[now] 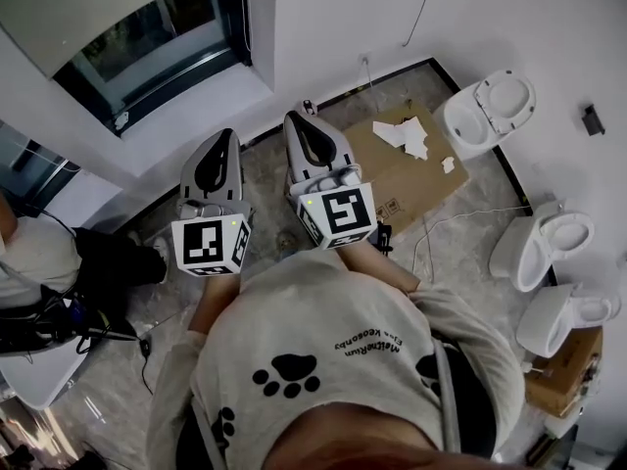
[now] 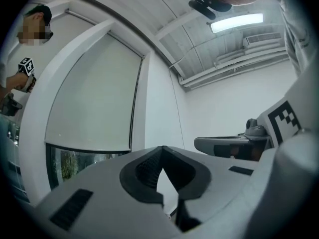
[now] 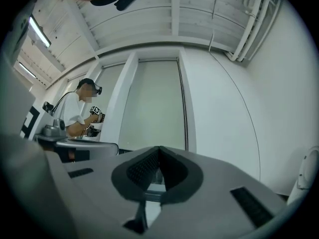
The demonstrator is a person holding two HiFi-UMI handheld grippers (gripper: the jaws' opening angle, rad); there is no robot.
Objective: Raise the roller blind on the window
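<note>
Right now both grippers sit close by the chest: left gripper (image 2: 160,156) jaws shut tight, nothing betw. them; right gripper (image 3: 158,156) same, pads together, empty. Further off, the roller blind (image 2: 92,98) hangs nearly full down over the window (image 2: 75,161), w/ only a strip of glass showing at btm. Fabric prob. light & floppy, so don't pinch it. Thin dark line (image 2: 133,108) down its right edge looks like the pull cord; grip there. It's slim & may slip.
</note>
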